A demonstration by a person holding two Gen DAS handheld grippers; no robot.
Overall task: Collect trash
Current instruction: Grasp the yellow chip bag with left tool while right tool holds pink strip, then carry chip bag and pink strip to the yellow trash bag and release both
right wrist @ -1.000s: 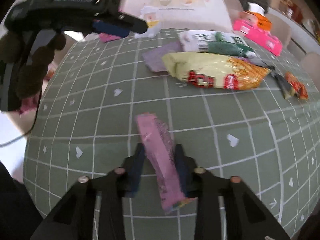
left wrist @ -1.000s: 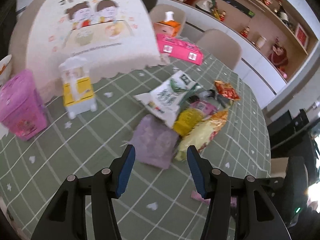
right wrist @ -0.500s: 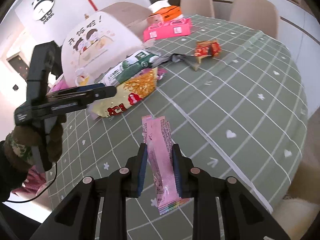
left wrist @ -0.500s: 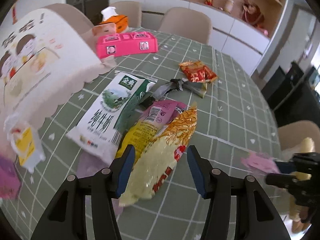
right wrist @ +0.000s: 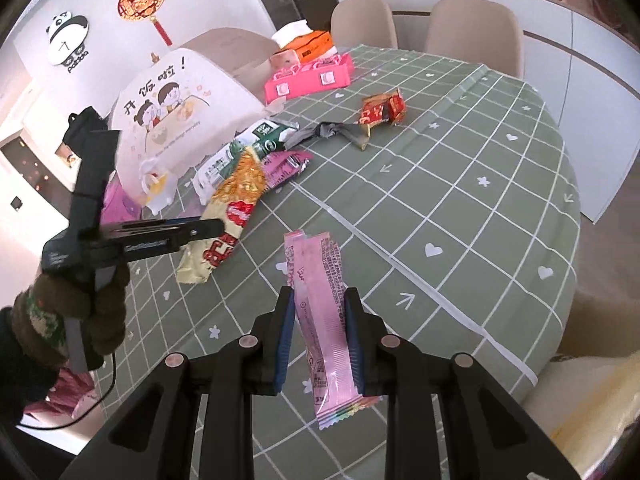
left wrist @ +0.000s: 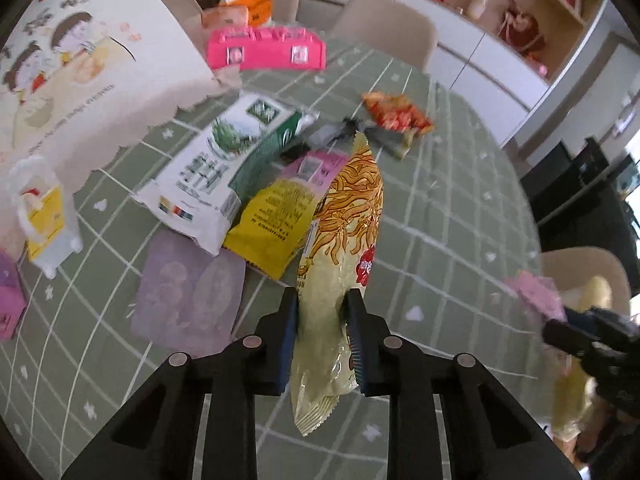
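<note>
My left gripper (left wrist: 322, 312) is shut on the near end of a yellow noodle packet (left wrist: 344, 240), which also shows in the right wrist view (right wrist: 230, 208) with the left gripper (right wrist: 216, 225) on it. My right gripper (right wrist: 320, 312) is shut on a pink wrapper (right wrist: 320, 300) held above the table's near side; it shows at the right of the left wrist view (left wrist: 536, 292). A white-green milk bag (left wrist: 224, 168), a yellow packet (left wrist: 276, 220), a pink packet (left wrist: 316, 164), a grey wrapper (left wrist: 340, 132) and a red wrapper (left wrist: 396, 114) lie on the green checked tablecloth (left wrist: 440, 220).
A lilac napkin (left wrist: 188, 296) lies left of my left gripper. A white food cover (left wrist: 80, 64), a pink box (left wrist: 266, 52), an orange tissue box (left wrist: 252, 4) and a small yellow-white toy (left wrist: 44, 216) stand at the back left. Chairs (right wrist: 472, 28) ring the table.
My left gripper has swung right from the lilac napkin and closed on the noodle packet. My right gripper has lifted the pink wrapper off the table and holds it up.
</note>
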